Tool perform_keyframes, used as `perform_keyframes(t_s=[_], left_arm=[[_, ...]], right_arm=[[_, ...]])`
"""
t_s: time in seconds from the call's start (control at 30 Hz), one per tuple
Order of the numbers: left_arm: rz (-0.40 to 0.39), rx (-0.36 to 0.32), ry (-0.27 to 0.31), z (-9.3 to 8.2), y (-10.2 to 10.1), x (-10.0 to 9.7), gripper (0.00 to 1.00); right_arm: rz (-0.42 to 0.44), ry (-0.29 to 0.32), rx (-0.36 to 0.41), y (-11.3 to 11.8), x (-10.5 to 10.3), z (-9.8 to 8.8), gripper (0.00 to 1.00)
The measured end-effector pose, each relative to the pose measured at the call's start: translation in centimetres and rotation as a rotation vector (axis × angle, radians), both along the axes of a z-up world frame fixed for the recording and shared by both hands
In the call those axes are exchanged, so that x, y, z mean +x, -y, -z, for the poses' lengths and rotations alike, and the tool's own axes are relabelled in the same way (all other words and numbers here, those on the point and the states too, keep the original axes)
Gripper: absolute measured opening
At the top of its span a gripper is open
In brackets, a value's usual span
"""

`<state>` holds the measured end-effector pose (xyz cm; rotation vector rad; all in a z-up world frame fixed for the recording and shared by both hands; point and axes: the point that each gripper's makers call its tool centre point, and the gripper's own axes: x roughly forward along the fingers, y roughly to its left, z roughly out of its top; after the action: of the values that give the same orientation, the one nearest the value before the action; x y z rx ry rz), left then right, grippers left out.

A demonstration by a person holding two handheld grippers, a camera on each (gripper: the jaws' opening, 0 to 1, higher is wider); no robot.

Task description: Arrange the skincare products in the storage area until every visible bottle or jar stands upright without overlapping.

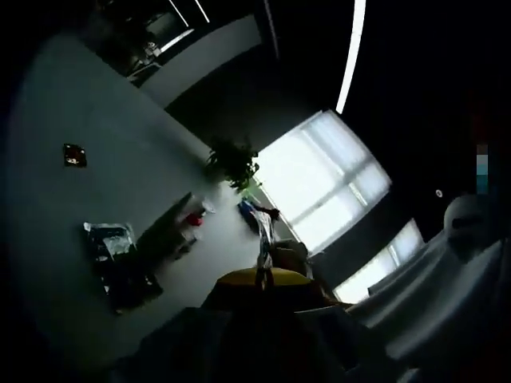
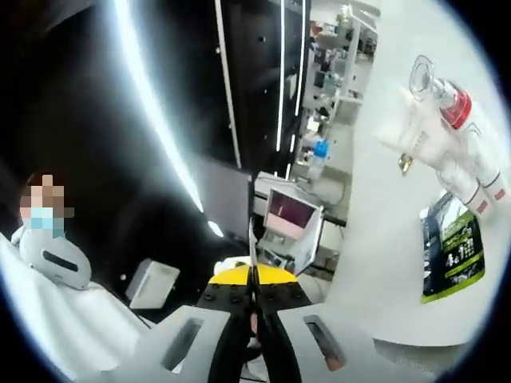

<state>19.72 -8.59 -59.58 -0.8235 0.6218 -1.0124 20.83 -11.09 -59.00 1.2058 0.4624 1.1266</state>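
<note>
My right gripper [image 2: 254, 281] rises from the bottom of the right gripper view, jaws pressed together with nothing between them. Far to its right, on a white surface [image 2: 383, 263], lie a clear bottle with a red band [image 2: 444, 94] and pale tubes with red bands [image 2: 477, 187], crowded together. A green and black packet [image 2: 452, 247] lies below them. My left gripper [image 1: 264, 267] shows dark in the left gripper view, its jaws closed and empty. A dark packet [image 1: 110, 247] and a small red item [image 1: 192, 217] rest on a grey surface [image 1: 56, 199] to its left.
A person in white [image 2: 56, 263] sits at the left of the right gripper view; the white sleeve [image 1: 447, 279] appears at the right of the left gripper view. A monitor [image 2: 292, 212], shelves [image 2: 335, 48], a plant [image 1: 232, 162] and bright windows [image 1: 319, 175] lie ahead.
</note>
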Motion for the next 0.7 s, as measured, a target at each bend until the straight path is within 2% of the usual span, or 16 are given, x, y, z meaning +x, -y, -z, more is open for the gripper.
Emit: perform_keyframes(t_s=[0.07,0.1,0.17,0.27,0.37,0.53,0.7], left_arm=[[-0.034,0.001,-0.023,0.4,-0.1,0.1,0.01],[-0.056,-0.022,-0.061,0.5,-0.1,0.2,0.01],[-0.084,-0.044,-0.092,0.8,-0.3,0.4,0.00],[-0.116,-0.047,-0.130,1.9,-0.5,0.4,0.00],[-0.128,-0.065,-0.144,2.3,-0.5,0.2,0.00],[-0.135,-0.058,-0.168,3.2,-0.6,0.4,0.00],[-0.147,-0.054,-0.191,4.1,-0.8,0.5,0.00]], right_arm=[[0.007,-0.018,-0.008,-0.1,0.0,0.3,0.01],[0.014,-0.025,-0.014,-0.2,0.0,0.5,0.01],[0.024,-0.026,-0.033,-0.3,0.1,0.8,0.01],[0.048,0.002,-0.117,-0.6,0.2,1.8,0.02],[0.050,0.014,-0.136,-0.6,0.1,2.0,0.04],[0.033,0.041,-0.208,-0.6,-0.1,3.0,0.20],[0.045,0.087,-0.275,-0.6,0.1,3.6,0.30]])
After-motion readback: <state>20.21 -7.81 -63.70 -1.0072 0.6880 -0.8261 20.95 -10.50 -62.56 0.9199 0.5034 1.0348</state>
